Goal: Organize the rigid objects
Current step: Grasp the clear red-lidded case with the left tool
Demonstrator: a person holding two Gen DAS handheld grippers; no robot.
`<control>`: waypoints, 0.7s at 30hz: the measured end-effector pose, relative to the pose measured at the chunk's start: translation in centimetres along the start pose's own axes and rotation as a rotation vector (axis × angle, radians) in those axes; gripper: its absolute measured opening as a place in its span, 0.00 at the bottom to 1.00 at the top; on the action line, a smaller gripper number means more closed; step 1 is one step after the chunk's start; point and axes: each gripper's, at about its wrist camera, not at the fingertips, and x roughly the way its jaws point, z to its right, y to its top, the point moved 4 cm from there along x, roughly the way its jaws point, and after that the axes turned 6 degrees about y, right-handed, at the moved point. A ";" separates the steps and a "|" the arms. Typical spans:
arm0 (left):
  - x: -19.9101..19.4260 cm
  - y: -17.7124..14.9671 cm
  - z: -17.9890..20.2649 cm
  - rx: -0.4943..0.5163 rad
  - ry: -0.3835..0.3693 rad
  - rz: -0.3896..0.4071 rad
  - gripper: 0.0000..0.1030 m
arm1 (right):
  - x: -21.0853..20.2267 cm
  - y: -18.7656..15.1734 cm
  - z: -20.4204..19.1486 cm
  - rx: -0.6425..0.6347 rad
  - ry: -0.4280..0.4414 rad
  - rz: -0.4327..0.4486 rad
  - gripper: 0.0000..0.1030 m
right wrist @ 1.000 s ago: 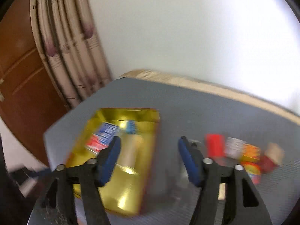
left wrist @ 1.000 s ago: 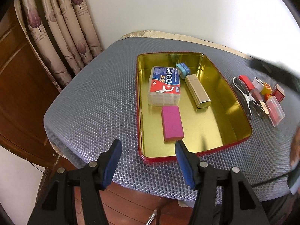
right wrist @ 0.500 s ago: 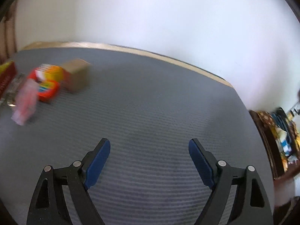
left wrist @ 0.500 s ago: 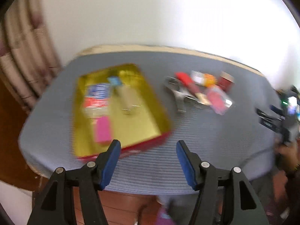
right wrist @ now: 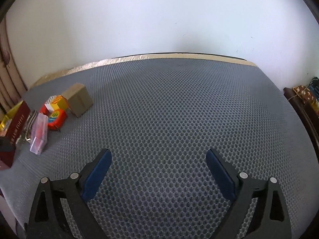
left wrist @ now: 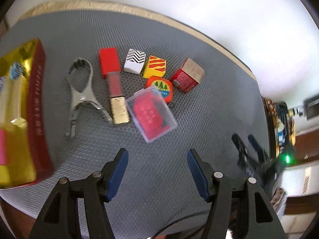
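My left gripper (left wrist: pixel 157 155) is open and empty above the grey mat, just short of a clear case with a red insert (left wrist: pixel 152 114). Beyond it lie a steel clamp tool (left wrist: pixel 80 91), a red-and-gold bar (left wrist: pixel 114 85), a zigzag box (left wrist: pixel 134 60), a yellow striped box (left wrist: pixel 155 66), a round orange tape measure (left wrist: pixel 161 85) and a red-brown box (left wrist: pixel 187 75). The gold tray with red rim (left wrist: pixel 37 107) holds several items at the left. My right gripper (right wrist: pixel 158 159) is open and empty over bare mat, with the same pile (right wrist: pixel 57 109) at its far left.
The right gripper shows blurred at the table's right edge in the left wrist view (left wrist: pixel 249 151). A cluttered dark shelf (left wrist: pixel 279 119) stands right of the table. A white wall runs behind the table; a curtain (right wrist: pixel 6 75) hangs at the left.
Both cameras swung right. The left gripper turned from the tray toward the loose items and came nearer to them. The right gripper turned away from the pile to bare mat and opened wider.
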 end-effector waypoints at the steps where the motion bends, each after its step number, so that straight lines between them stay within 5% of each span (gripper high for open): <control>1: 0.5 0.5 0.1 -0.021 -0.002 -0.006 0.61 | -0.2 -0.1 0.1 -0.002 0.008 0.002 0.92; 21: 5.9 4.2 0.6 -0.184 0.055 -0.070 0.61 | -1.0 -1.9 -2.6 -0.026 0.099 -0.012 0.92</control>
